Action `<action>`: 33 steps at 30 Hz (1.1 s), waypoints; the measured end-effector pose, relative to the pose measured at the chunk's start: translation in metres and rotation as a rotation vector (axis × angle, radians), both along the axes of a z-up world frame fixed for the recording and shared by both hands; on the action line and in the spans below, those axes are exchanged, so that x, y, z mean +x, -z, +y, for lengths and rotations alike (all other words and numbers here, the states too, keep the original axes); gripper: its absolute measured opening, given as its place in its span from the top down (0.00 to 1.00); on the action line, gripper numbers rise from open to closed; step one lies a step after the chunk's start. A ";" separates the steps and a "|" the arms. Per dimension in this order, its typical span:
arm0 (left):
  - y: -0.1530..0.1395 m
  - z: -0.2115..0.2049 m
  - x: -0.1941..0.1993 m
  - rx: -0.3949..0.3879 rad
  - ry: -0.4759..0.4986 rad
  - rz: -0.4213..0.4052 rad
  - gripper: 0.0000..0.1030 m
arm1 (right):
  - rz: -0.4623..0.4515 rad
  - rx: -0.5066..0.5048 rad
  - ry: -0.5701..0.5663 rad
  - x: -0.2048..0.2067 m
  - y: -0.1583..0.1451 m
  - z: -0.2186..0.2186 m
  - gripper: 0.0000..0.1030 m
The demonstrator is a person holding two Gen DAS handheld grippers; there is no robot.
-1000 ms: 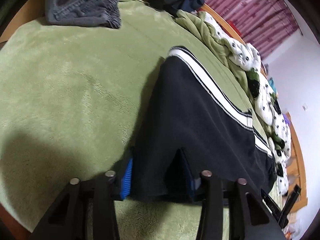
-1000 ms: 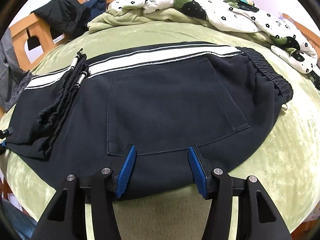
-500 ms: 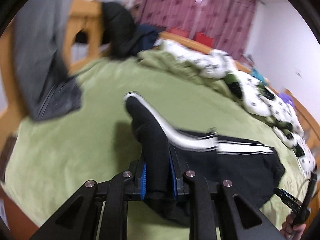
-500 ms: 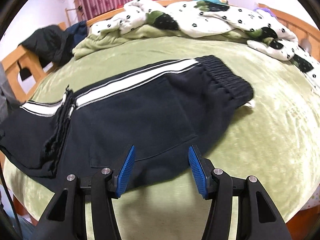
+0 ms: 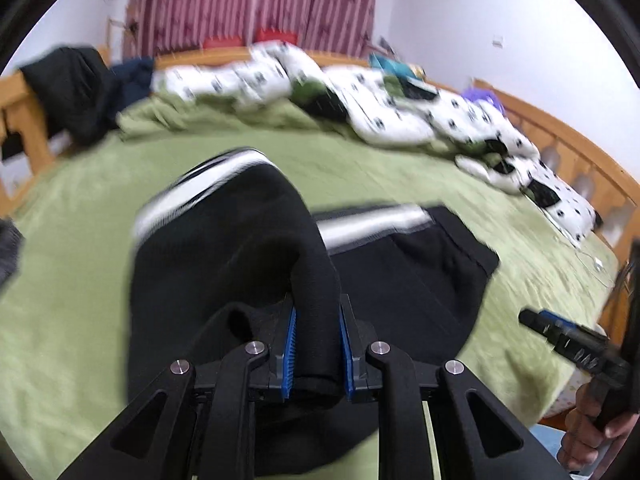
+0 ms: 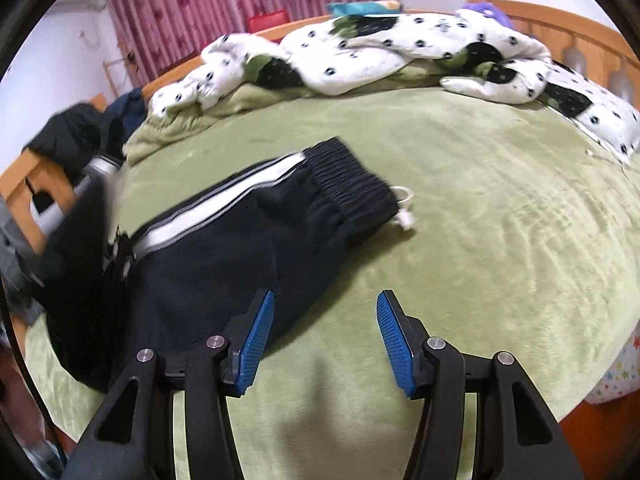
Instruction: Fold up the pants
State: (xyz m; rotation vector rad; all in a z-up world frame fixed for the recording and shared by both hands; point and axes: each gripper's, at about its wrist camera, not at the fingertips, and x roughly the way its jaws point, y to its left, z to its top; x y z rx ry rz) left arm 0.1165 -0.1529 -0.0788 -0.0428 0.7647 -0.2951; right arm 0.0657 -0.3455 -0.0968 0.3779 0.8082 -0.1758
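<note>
Our left gripper (image 5: 316,344) is clenched on a bunched leg end of the black pants (image 6: 240,248), lifted over the part lying on the green bed (image 6: 480,200). Our right gripper (image 6: 324,336) hangs released, empty. We should lay the leg squarely onto the waistband (image 6: 348,184), stripes aligned.

Left gripper (image 5: 316,340) and right gripper (image 6: 325,338): black angular linkages, silver pivot screws, blue ribbed pads (image 6: 256,342). Bare-skinned hand (image 5: 590,430) being seen at 4 o'clock.
</note>
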 end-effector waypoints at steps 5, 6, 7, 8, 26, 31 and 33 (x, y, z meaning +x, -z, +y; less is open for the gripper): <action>0.039 -0.014 -0.001 -0.029 0.021 0.099 0.83 | -0.001 0.046 -0.020 -0.001 0.000 -0.001 0.48; 0.039 -0.013 -0.003 -0.036 0.032 0.099 0.82 | -0.003 0.036 -0.025 0.000 -0.001 0.001 0.48; 0.036 -0.009 -0.005 -0.066 0.061 0.107 0.78 | -0.005 0.022 -0.034 0.001 -0.001 0.006 0.48; 0.032 -0.005 -0.005 -0.114 0.097 0.122 0.78 | -0.006 0.019 -0.042 0.002 -0.001 0.010 0.48; 0.095 0.171 -0.074 -0.298 -0.103 0.230 0.44 | 0.017 0.339 -0.215 0.060 0.050 0.097 0.48; 0.100 0.152 -0.067 -0.313 -0.065 0.187 0.44 | 0.035 0.480 -0.210 0.085 0.065 0.100 0.48; 0.104 0.143 -0.059 -0.335 -0.048 0.206 0.44 | 0.057 0.514 -0.238 0.100 0.073 0.106 0.48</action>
